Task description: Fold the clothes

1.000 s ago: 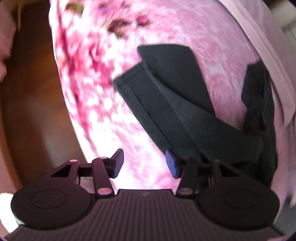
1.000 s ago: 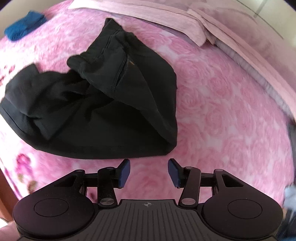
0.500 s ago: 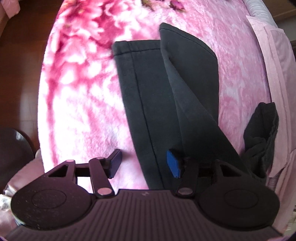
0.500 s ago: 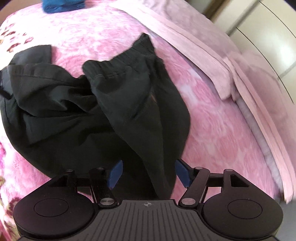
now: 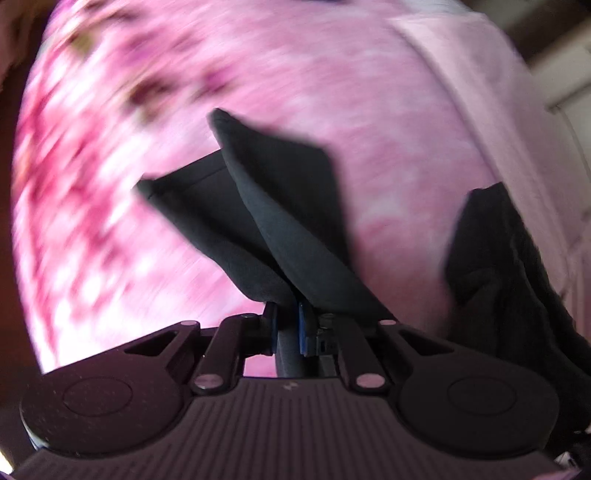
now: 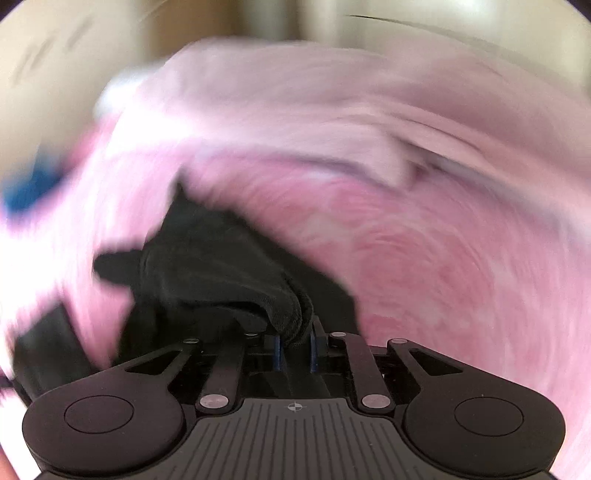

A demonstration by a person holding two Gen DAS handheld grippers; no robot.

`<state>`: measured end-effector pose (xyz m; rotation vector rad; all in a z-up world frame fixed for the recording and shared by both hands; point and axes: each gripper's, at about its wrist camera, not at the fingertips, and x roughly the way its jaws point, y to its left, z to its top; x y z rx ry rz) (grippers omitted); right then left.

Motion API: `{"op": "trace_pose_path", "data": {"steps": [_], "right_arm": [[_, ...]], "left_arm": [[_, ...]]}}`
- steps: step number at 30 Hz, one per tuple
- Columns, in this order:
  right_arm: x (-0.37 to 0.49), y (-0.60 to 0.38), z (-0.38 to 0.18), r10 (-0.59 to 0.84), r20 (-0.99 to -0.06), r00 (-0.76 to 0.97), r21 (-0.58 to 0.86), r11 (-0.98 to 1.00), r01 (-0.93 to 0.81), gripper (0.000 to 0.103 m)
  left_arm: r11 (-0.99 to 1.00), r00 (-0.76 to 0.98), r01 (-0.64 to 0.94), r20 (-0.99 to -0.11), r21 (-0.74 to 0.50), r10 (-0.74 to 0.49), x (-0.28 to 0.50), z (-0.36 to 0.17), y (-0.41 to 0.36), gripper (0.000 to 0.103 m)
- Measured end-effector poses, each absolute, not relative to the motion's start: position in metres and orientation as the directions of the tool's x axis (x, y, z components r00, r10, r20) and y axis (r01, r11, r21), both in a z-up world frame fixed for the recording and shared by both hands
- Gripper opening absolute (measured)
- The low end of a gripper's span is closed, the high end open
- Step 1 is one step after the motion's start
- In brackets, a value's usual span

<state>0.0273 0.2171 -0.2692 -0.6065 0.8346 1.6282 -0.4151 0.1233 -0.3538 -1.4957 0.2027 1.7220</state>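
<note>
Bed draped in a pink floral blanket (image 5: pixel 314 66), pale pink pillows (image 6: pixel 332 96) at its head, cream cabinet doors (image 6: pixel 424 14) behind, brown floor (image 5: pixel 7 221) alongside, all motion-blurred.

Bright daylight, heavy motion blur in both views, glare at left, fisheye-bent edges, dark corners

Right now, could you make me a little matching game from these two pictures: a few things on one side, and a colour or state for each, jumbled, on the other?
Things:
1. left gripper
2. black trousers
3. bedspread
4. small bundle at the far left of the right wrist view

Colour or state:
A. blue
B. pink, flowered
C. shut on dark cloth
D. gripped by both grippers, partly raised off the bed

Pairs: 1-C, 2-D, 3-B, 4-A. The right gripper is also shut on the trousers.
</note>
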Motion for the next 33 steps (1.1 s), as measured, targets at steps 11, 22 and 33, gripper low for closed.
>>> {"op": "trace_pose_path", "data": {"steps": [11, 22, 33], "right_arm": [[0.179, 0.208, -0.090, 0.919, -0.333, -0.210, 0.809, 0.164, -0.565, 0.011], [0.186, 0.006, -0.151, 0.859, -0.510, 0.045, 0.850, 0.511, -0.127, 0.013], [0.135, -0.081, -0.297, 0.404, -0.915, 0.008, 0.400, 0.907, -0.133, 0.034]], "left_arm": [[-0.194, 0.076, -0.894, -0.564, -0.404, 0.822, -0.416, -0.119, 0.340, 0.006], [-0.035, 0.217, -0.926, -0.606, -0.376, 0.765, -0.472, -0.118, 0.249, 0.013], [-0.257, -0.012, -0.963, -0.940, -0.081, 0.340, -0.505, -0.285, 0.192, 0.034]]}}
